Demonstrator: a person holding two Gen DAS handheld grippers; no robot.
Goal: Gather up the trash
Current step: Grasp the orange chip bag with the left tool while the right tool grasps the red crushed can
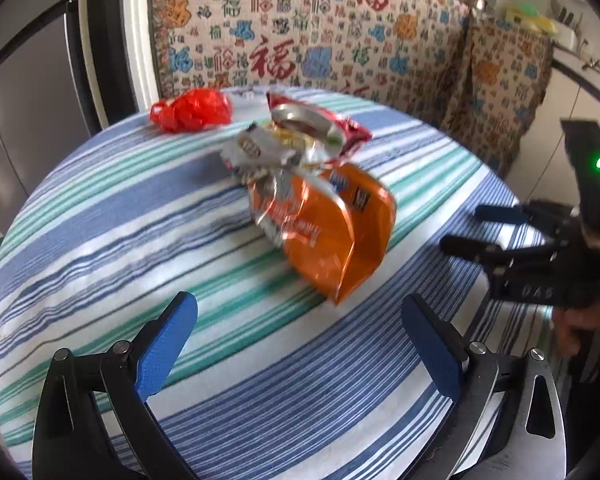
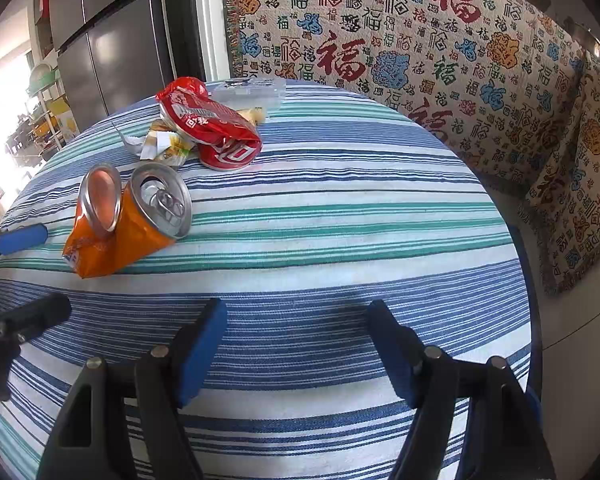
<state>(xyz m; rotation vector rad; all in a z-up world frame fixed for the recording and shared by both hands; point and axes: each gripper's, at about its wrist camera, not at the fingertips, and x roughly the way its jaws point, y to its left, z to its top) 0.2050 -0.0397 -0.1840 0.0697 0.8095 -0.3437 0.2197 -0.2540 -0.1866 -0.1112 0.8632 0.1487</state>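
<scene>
A crushed orange can [image 1: 328, 236] lies on the striped tablecloth [image 1: 100, 216], just beyond my left gripper [image 1: 300, 344], whose jaws stand wide open with nothing between them. Behind the orange can are a crumpled silver wrapper [image 1: 260, 152], a crushed red can [image 1: 320, 124] and a red plastic bag [image 1: 192, 110]. My right gripper [image 2: 296, 348] hovers open and empty over bare cloth, with the orange can [image 2: 128, 220] ahead to its left and the red can [image 2: 212, 132] and wrapper [image 2: 164, 146] farther back. Each gripper shows at the edge of the other's view: the right gripper [image 1: 472, 230], the left gripper [image 2: 32, 276].
A clear plastic box [image 2: 248, 94] sits at the table's far edge. A patterned cloth-covered bench [image 2: 380, 40] with a cushion [image 2: 572, 184] wraps the far and right sides. A dark fridge [image 2: 112, 40] stands at back left. The round table edge [image 2: 528, 280] drops off on the right.
</scene>
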